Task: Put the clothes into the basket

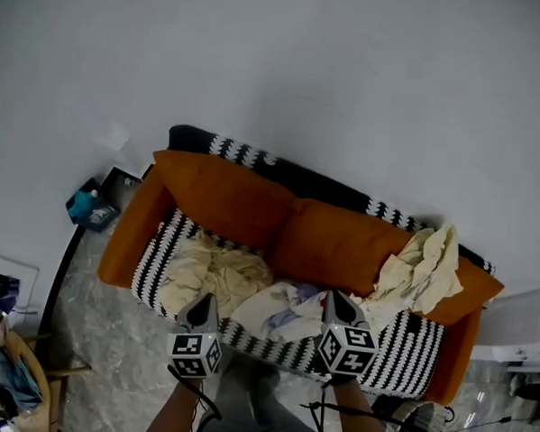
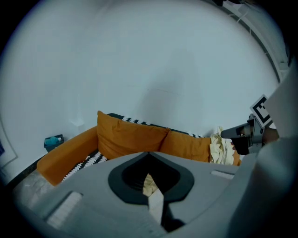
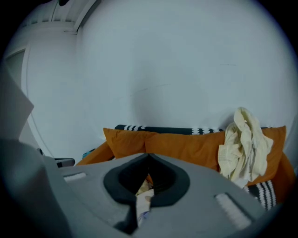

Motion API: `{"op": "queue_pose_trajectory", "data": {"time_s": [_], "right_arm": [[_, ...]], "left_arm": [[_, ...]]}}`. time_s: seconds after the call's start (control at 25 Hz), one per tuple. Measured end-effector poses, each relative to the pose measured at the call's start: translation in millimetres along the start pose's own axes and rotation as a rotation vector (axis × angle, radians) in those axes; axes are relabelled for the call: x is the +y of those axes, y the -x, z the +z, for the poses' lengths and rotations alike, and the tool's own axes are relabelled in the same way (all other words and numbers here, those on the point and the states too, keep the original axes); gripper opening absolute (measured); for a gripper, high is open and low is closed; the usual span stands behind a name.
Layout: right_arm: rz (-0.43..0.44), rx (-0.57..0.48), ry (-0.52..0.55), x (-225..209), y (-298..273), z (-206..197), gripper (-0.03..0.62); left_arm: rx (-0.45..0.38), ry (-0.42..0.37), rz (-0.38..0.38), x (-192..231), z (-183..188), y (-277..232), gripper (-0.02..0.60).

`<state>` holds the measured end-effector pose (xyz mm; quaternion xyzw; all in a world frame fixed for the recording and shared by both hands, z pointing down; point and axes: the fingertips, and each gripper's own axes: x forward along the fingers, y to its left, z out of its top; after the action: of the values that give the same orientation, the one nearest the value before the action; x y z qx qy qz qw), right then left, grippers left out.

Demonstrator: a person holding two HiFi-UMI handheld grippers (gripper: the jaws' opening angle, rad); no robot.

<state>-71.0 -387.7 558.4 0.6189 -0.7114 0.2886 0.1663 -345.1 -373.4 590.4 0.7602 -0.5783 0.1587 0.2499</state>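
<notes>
An orange sofa with a black-and-white striped seat holds the clothes. A cream pile lies on the left of the seat. A pale garment with blue patches lies in the middle. Another cream garment hangs over the right back cushion, also seen in the right gripper view and the left gripper view. My left gripper hovers at the seat's front edge, jaws together, empty. My right gripper is beside the middle garment, jaws also together, holding nothing.
A tan basket-like container with blue things in it sits at the lower left edge. A blue item rests on a dark stand left of the sofa. White wall stands behind the sofa. White furniture and cables are at the right.
</notes>
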Motion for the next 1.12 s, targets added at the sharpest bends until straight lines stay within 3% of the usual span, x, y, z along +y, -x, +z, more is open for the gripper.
{"op": "queue_pose_trajectory", "data": {"time_s": [0.4, 0.64, 1.12], "right_arm": [[0.014, 0.145, 0.005, 16, -54, -78, 0.003], [0.028, 0.189, -0.005, 26, -88, -117, 0.003], [-0.025, 0.233, -0.039, 7, -109, -149, 0.003]], "left_arm": [[0.083, 0.072, 0.030, 45, -78, -39, -0.005], [0.132, 0.074, 0.037, 70, -128, -71, -0.005], [0.207, 0.056, -0.005, 81, -168, -115, -0.005]]}}
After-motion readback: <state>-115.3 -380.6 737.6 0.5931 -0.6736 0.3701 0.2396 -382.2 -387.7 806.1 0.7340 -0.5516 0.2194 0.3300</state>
